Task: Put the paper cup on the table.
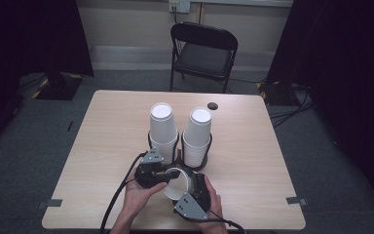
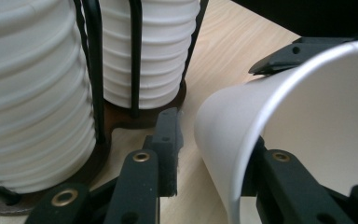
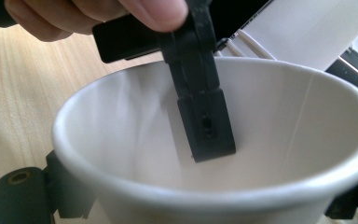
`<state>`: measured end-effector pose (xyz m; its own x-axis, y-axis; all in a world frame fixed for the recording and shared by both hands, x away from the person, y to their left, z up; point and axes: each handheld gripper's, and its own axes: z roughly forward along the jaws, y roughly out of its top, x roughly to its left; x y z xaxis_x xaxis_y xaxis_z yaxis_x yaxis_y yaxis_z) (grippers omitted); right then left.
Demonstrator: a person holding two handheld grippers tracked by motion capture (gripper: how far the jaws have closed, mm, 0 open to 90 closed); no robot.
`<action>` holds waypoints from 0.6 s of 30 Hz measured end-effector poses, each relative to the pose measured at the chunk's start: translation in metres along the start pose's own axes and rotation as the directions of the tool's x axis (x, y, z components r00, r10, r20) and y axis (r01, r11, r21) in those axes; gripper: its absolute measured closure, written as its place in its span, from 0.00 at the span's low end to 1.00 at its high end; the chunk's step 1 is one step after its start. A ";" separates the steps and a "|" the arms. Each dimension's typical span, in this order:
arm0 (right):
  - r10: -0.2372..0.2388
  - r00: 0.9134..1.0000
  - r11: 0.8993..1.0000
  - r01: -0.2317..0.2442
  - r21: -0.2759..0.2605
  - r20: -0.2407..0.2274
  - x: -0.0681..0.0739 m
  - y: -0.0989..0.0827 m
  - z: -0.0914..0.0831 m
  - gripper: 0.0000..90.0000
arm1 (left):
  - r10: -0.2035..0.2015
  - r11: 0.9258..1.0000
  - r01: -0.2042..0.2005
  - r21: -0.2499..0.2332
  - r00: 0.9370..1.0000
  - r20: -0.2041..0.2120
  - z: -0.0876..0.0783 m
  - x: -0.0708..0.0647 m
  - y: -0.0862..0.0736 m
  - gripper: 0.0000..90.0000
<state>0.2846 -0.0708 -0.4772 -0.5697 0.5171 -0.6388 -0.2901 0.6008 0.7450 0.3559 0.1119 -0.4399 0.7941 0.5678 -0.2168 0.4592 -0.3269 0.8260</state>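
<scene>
Table (image 1: 253, 146) of pale wood grain carries two tall stacks of white paper cups (image 1: 163, 127) in a black wire rack (image 1: 177, 155) near its middle. Just in front of the rack, a single white paper cup (image 1: 177, 184) lies tilted between both grippers. The right gripper (image 1: 195, 187) clasps the cup from outside, jaws set wide around its wall. The left gripper (image 1: 168, 176) straddles the rim, one jaw inside, the other outside and standing off the wall, gripping nothing.
</scene>
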 end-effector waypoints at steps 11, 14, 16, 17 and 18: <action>0.114 0.994 0.993 -0.113 0.032 -0.004 -0.007 -0.007 -0.004 0.14 | 0.034 0.989 -0.040 -0.141 0.998 -0.050 -0.012 -0.005 -0.005 0.48; 0.135 0.991 0.990 -0.134 0.039 -0.005 -0.009 -0.008 -0.004 0.14 | 0.021 0.985 -0.029 -0.168 0.999 -0.049 -0.014 -0.005 -0.006 0.40; 0.141 0.990 0.989 -0.141 0.047 0.002 -0.010 -0.009 -0.005 0.14 | 0.017 0.982 -0.029 -0.188 0.998 -0.064 -0.017 -0.006 -0.007 0.37; 0.161 0.987 0.986 -0.161 0.050 0.004 -0.012 -0.010 -0.006 0.14 | 0.020 0.977 -0.037 -0.208 0.996 -0.082 -0.021 -0.006 -0.008 0.33; 0.161 0.987 0.986 -0.161 0.050 0.004 -0.012 -0.010 -0.006 0.14 | 0.020 0.977 -0.037 -0.208 0.996 -0.082 -0.021 -0.006 -0.008 0.32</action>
<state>0.2896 -0.0866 -0.4763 -0.6057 0.6094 -0.5116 -0.1560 0.5396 0.8274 0.3392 0.1268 -0.4345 0.7680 0.6210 -0.1565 0.3365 -0.1835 0.9236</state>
